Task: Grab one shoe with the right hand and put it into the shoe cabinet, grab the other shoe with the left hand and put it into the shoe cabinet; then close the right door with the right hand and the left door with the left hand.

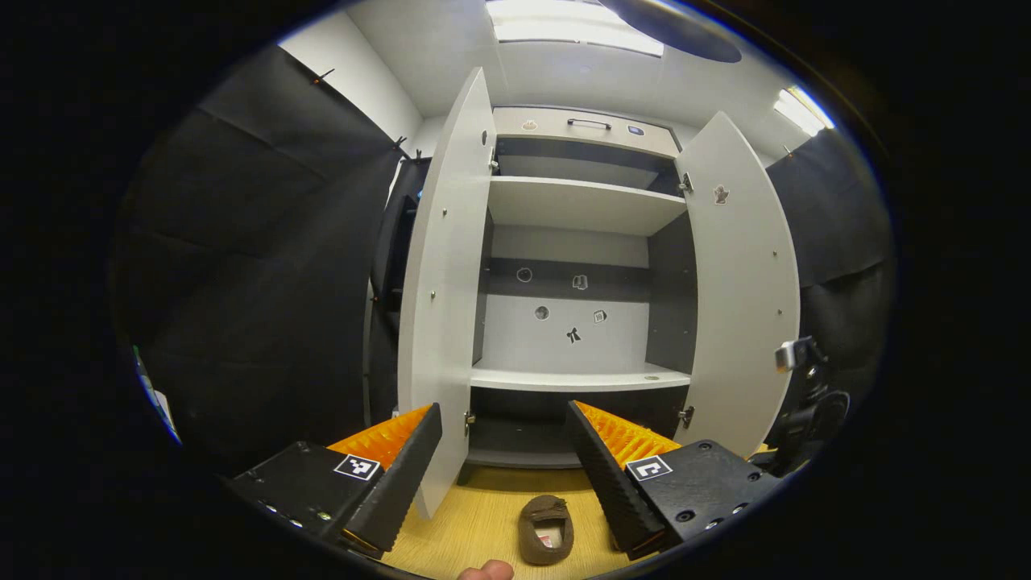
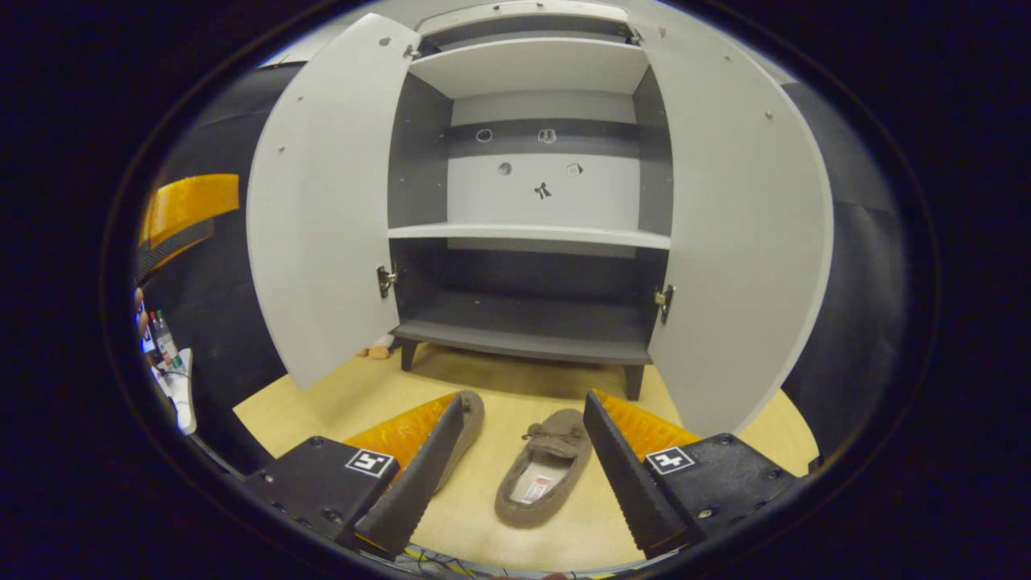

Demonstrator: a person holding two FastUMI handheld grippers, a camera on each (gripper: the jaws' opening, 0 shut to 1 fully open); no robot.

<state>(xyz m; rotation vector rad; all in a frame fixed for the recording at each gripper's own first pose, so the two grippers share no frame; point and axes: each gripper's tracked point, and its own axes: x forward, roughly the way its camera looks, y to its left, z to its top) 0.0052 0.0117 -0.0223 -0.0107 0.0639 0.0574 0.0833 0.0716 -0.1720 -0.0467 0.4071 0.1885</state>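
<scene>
A brown slipper-style shoe (image 2: 544, 471) lies on the wooden floor in front of the open shoe cabinet (image 2: 523, 342), between my right gripper's fingers. My right gripper (image 2: 525, 399) is open and above it. A second brown shoe (image 2: 469, 423) lies to its left, partly hidden behind one finger. In the left gripper view one shoe (image 1: 546, 528) shows low on the floor, below my open left gripper (image 1: 503, 411), which is held higher and faces the cabinet's middle shelf (image 1: 580, 379). Both doors stand open: the left door (image 1: 443, 282) and the right door (image 1: 741, 282).
The cabinet's shelves hold nothing. The other gripper (image 1: 797, 403) shows at the right edge of the left gripper view. A fingertip (image 1: 486, 570) shows at the bottom. Black cloth walls flank the cabinet. Bottles and small items (image 2: 165, 346) sit at the far left.
</scene>
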